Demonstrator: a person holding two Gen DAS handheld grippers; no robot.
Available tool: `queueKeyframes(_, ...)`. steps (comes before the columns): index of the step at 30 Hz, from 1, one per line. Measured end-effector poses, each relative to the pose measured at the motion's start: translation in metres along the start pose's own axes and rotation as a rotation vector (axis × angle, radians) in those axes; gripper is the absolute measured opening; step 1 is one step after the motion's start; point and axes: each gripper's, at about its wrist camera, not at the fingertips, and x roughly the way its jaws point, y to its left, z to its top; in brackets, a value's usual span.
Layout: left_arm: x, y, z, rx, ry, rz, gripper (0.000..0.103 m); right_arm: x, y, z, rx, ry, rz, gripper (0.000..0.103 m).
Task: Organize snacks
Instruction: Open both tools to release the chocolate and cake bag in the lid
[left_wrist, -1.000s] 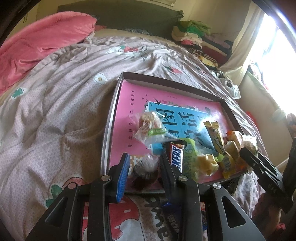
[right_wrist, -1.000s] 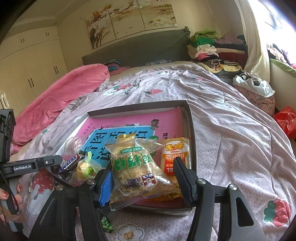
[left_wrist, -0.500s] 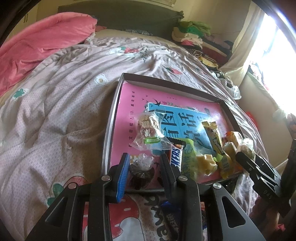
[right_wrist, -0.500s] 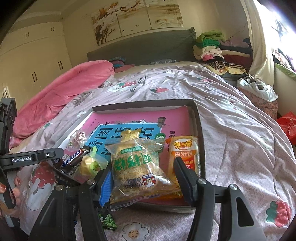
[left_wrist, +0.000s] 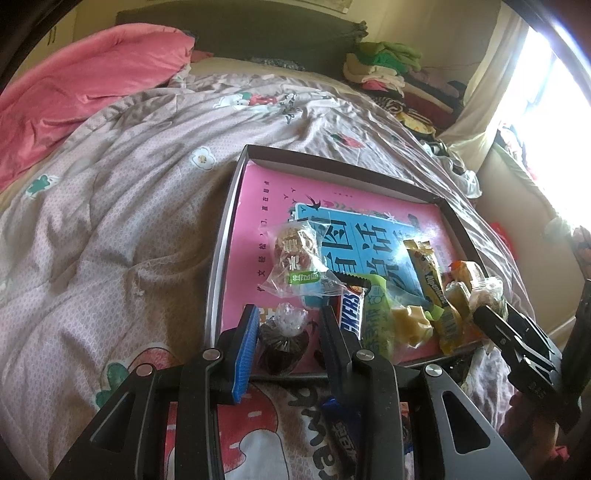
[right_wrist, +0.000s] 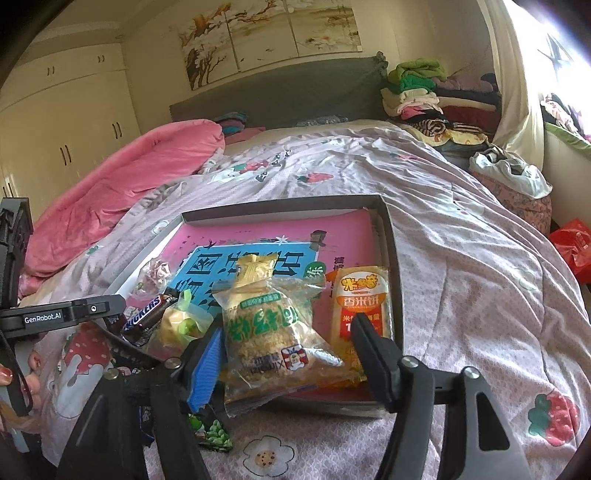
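A shallow grey tray (right_wrist: 388, 236) lay on the flowered quilt (right_wrist: 461, 266), lined with a pink-and-blue book cover, and every snack sat toward its near end. The right gripper (right_wrist: 286, 356) had just been easing its jaws wider; they stood spread on either side of the clear bag of shredded snack (right_wrist: 269, 328), which rested on the tray's near rim, and I could not see the pads pressing it. Just right of that bag, inside the tray, lay the orange rice-cracker packet (right_wrist: 360, 299). To its left were a yellow-green sweet bag (right_wrist: 181, 325) and a Snickers bar (left_wrist: 351, 314). At the tray's near left corner the left gripper (left_wrist: 288, 332) had its jaws drawn close around a small dark wrapped cake (left_wrist: 282, 338), pinching it. Beyond that lay a clear packet of round biscuits (left_wrist: 295, 254).
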Motion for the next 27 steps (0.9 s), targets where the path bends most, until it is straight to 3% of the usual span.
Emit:
queueKeyframes(13, -0.005, 0.0, -0.004, -0.005, -0.005, -0.005, 0.035, -0.01, -0.004, -0.002, 0.013, -0.013, -0.015, 0.077)
queueKeyframes(27, -0.02, -0.006, -0.002, -0.007, -0.026, -0.031, 0.059, -0.03, 0.003, 0.001, -0.006, -0.067, 0.006, 0.081)
